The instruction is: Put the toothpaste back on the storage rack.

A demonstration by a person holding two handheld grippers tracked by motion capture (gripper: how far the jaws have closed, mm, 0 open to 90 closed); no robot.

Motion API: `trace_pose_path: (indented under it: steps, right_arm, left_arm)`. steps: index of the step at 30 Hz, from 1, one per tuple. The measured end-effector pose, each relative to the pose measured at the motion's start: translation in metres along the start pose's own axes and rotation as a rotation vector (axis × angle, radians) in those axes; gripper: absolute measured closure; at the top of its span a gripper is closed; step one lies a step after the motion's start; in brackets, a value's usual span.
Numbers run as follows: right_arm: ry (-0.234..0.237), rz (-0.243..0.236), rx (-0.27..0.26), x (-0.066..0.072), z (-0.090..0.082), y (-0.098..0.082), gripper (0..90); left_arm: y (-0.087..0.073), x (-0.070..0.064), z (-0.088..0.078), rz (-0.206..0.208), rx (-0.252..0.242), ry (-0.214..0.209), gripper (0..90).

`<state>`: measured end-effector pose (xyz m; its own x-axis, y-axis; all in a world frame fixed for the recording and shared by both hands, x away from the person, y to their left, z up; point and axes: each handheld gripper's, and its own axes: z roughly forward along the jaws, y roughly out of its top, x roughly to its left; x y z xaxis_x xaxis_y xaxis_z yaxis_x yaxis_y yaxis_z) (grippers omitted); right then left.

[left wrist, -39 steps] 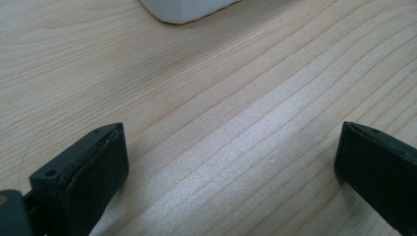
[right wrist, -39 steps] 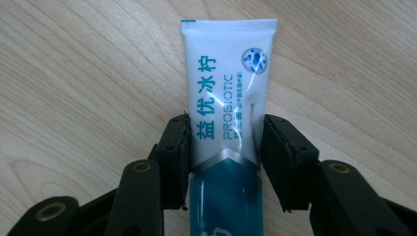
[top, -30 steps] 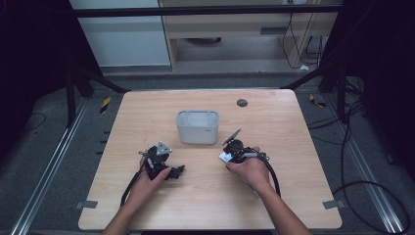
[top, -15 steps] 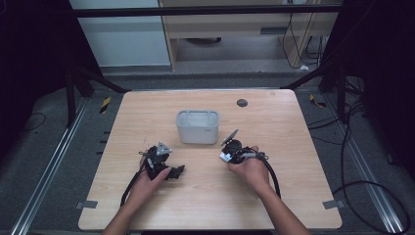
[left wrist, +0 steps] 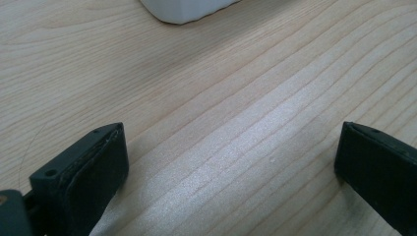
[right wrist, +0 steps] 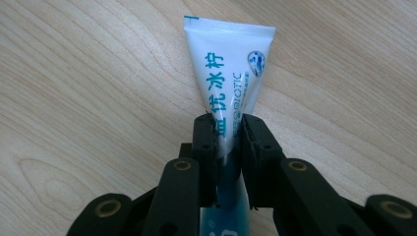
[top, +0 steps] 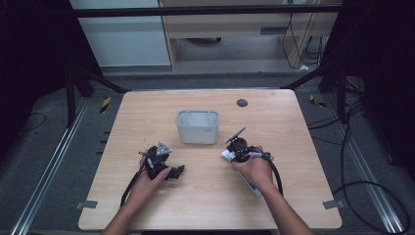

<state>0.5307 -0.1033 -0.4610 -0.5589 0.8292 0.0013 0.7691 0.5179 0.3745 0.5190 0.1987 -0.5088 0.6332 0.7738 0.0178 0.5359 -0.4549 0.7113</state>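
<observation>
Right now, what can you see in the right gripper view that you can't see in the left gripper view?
The right gripper view has a white toothpaste tube with blue writing, pinched in the right claw, whose jaws have just been closing on it. The left gripper view has the bottom corner of a white tub at its top edge, and the left claw held wide open with nothing between its jaws. Both show the wooden table underneath.

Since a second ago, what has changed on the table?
The right claw has just been closing and now pinches the white toothpaste tube. The left claw, open over bare wood, and the grey tub look unmoved.
</observation>
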Motion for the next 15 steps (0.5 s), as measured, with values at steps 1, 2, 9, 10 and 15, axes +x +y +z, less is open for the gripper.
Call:
trace_pose_path:
  steps: [1, 2, 9, 10, 15]
  right_arm:
    - [-0.001, -0.001, -0.006, -0.001, 0.0, -0.001, 78.4]
    - [0.002, 0.011, -0.01, -0.001, -0.001, -0.001, 78.8]
    - [0.024, 0.024, -0.039, -0.006, -0.007, 0.0, 79.6]
    - [0.023, 0.022, -0.048, -0.007, -0.009, 0.001, 79.6]
    - [0.02, 0.021, -0.081, -0.011, -0.022, 0.006, 79.9]
  left_arm:
    - [0.0, 0.0, 0.0, 0.0, 0.0, 0.0, 0.0]
    - [0.0, 0.0, 0.0, 0.0, 0.0, 0.0, 0.0]
    - [0.0, 0.0, 0.0, 0.0, 0.0, 0.0, 0.0]
    - [0.0, 0.0, 0.0, 0.0, 0.0, 0.0, 0.0]
    - [0.0, 0.0, 0.0, 0.0, 0.0, 0.0, 0.0]
